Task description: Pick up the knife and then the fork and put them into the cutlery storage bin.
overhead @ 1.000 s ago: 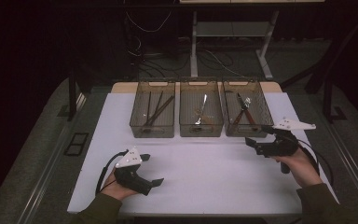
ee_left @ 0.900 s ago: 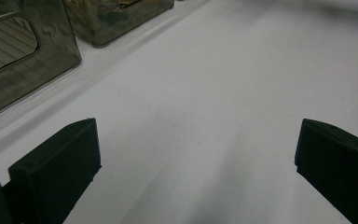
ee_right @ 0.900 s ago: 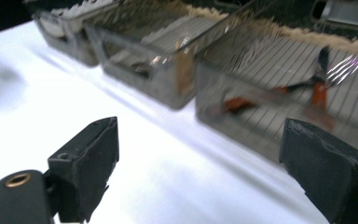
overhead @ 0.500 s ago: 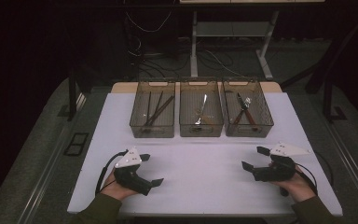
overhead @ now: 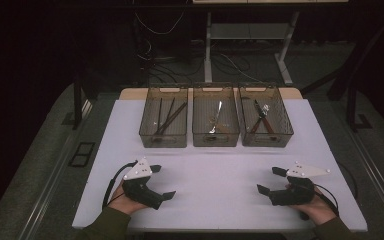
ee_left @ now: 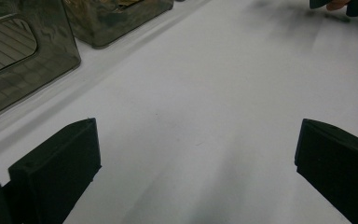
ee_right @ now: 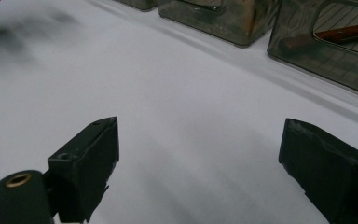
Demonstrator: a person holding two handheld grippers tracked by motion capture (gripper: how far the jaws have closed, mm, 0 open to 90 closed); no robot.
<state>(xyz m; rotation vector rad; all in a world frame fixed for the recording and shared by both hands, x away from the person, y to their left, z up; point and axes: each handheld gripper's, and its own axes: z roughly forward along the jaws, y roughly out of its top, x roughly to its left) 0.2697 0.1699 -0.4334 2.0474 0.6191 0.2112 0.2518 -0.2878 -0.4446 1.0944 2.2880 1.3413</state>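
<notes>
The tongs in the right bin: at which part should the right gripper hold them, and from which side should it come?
Probably from straight above, since the right bin's walls block any sideways approach. The tongs lie flat and slanted; grip across the middle of their length, with the jaws turned crosswise to them. The right gripper is open above the table, so it is ready.

High view: fixed above table's near edge, faces forward and down, far enough to take in whole white table (overhead: 215,165) and three bins (overhead: 216,122) along far edge. Left gripper view: low, close over table (ee_left: 214,107), looks along own jaws toward far edge; bin (ee_left: 23,60) at upper left. Right gripper view: equally low and close over table (ee_right: 168,93); bins (ee_right: 326,42) across top. All three share table surface and bin row.
</notes>
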